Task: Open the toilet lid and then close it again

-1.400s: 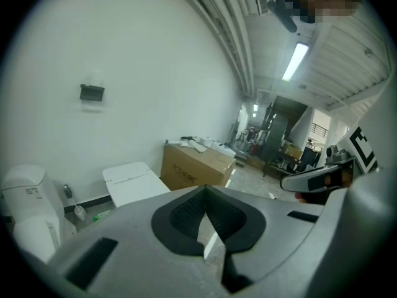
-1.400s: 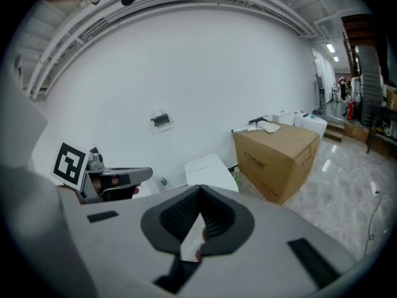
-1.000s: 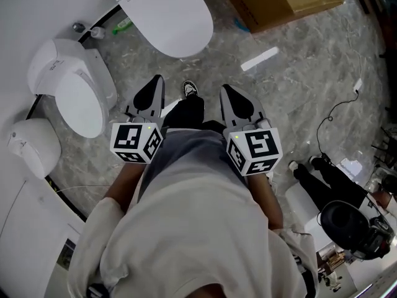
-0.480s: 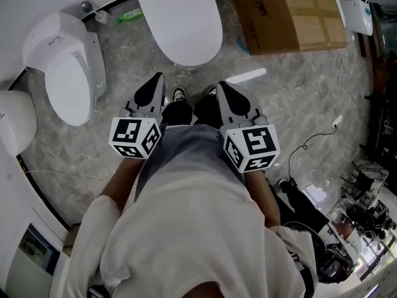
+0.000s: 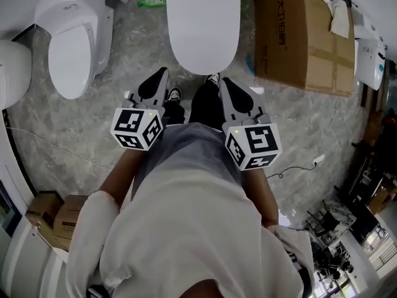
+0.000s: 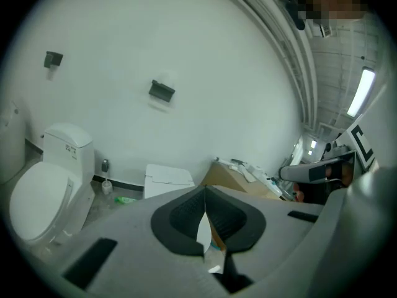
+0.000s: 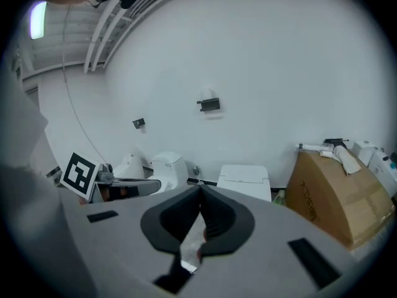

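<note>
Head view shows the toilet lid (image 5: 203, 27) lying shut, straight ahead of the person and just beyond both tongs, untouched. The step in hand looks like the approach; opening has not begun. The left gripper (image 5: 158, 78) and right gripper (image 5: 228, 87) are each pinched fully together with nothing between the jaws, held side by side. Next, one of them probably has to reach the lid's front edge and get under it to lift. A second ago the lid sat off to the upper left at a slant; now it is centred, and the cardboard box (image 5: 304, 36) shows almost whole at right.
</note>
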